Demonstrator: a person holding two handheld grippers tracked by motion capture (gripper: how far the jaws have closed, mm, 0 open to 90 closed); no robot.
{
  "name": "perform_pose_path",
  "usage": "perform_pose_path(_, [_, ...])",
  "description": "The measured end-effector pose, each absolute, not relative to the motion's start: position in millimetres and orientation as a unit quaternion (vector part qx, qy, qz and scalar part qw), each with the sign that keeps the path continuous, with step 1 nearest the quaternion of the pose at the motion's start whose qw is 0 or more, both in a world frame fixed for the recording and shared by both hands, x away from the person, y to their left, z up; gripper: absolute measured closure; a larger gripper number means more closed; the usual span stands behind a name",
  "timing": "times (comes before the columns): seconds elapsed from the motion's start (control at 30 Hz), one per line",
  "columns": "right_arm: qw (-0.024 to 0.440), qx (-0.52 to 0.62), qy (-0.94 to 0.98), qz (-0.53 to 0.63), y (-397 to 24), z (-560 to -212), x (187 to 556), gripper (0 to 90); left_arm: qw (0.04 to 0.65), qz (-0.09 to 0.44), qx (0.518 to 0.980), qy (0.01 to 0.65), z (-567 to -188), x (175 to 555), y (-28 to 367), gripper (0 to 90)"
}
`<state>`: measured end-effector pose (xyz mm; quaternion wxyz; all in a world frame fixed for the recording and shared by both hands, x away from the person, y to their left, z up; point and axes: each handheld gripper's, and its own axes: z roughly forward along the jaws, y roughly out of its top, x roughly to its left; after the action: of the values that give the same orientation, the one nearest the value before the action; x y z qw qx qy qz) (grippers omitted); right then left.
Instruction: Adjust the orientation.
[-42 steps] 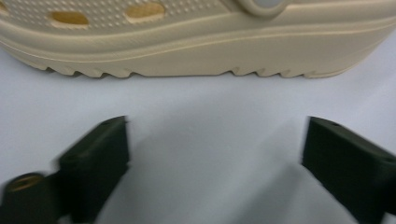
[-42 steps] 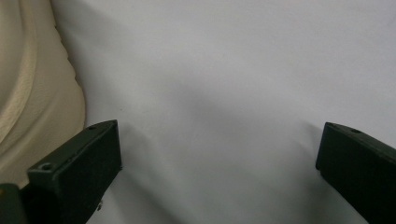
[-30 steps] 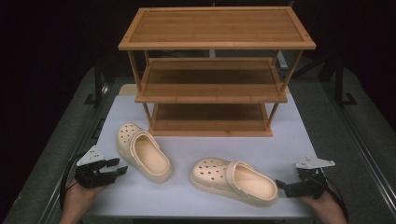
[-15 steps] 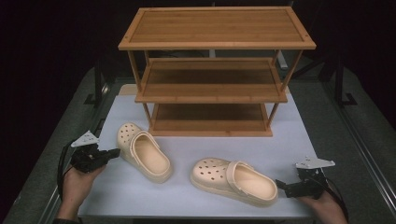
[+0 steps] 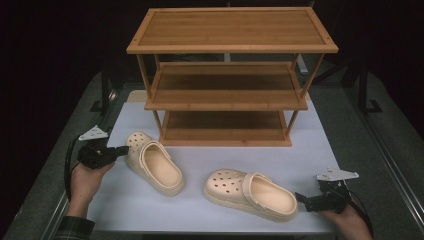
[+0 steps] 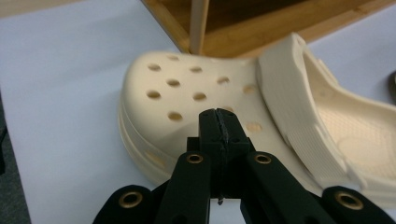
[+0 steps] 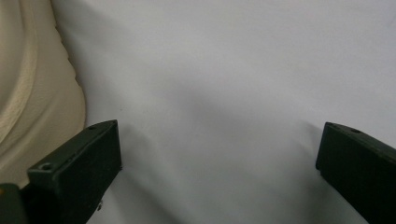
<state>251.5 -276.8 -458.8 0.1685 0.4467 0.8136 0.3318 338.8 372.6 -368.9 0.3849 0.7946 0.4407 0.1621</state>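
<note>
Covering table, white mat (image 5: 200, 210); surroundings dark, probably curtained.

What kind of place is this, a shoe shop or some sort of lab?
Probably a lab or recording setup, not a shop: a white mat on a table against a dark surround, a bare wooden shoe rack, and a person's hands working handheld grippers beside two cream clogs.

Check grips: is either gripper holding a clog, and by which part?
Nothing is held. The left gripper is shut on nothing, tips at the left clog's toe. The right gripper is open beside the right clog's heel.
</note>
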Motion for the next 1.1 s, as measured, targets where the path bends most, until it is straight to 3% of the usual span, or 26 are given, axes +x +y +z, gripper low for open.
perform_pose_path(0.53, [0.169,0.447,0.813,0.332,-277,-459,251,0.0,0.375,0.199,0.785,0.452,-366,397,375,90.0])
perform_pose_path(1.1, [0.169,0.446,0.813,0.333,-277,-459,251,0.0,0.356,0.178,0.781,0.481,-397,441,372,90.0])
